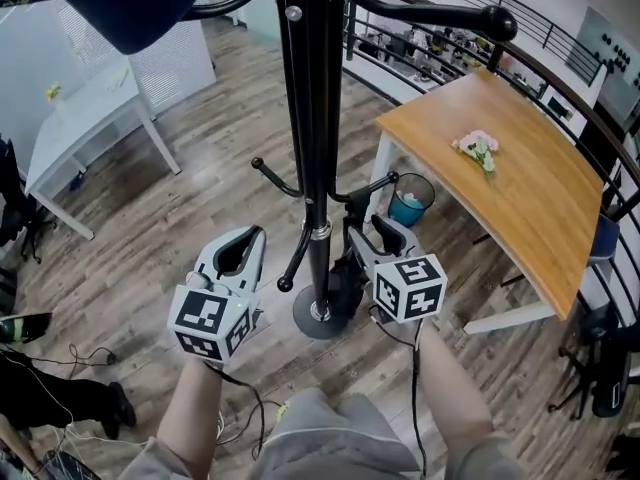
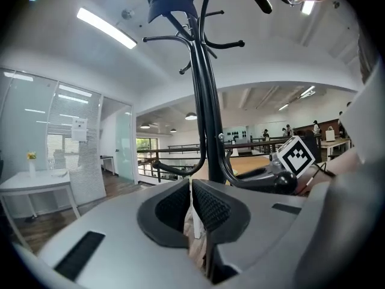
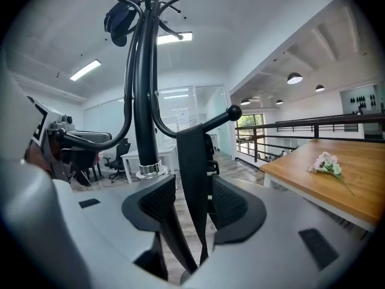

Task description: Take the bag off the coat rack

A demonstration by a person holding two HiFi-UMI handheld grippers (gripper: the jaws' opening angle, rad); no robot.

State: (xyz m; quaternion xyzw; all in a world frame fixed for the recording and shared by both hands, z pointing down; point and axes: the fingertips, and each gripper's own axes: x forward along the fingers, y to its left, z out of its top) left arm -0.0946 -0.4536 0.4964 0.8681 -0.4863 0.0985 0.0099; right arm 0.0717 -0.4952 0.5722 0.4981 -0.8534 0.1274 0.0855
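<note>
A black coat rack point(image 1: 310, 118) stands on the wood floor right in front of me. A black bag point(image 1: 340, 283) hangs low beside its pole, with a flat black strap point(image 3: 192, 179) running up to a knobbed hook point(image 3: 233, 111). My right gripper point(image 1: 378, 230) is at that strap; in the right gripper view its jaws point(image 3: 194, 200) stand wide, with the strap between the pads and no clear squeeze. My left gripper point(image 1: 243, 246) is left of the pole, shut and empty, its pads point(image 2: 204, 206) nearly together. A navy cap point(image 1: 130, 8) hangs at the top.
A wooden table point(image 1: 520, 168) with a small bunch of flowers point(image 1: 478, 148) stands to the right, with a teal bin point(image 1: 410, 200) under it. A white table point(image 1: 80, 118) is at the left. A black railing point(image 1: 560, 78) curves behind. The rack's round base point(image 1: 320, 318) lies near my knees.
</note>
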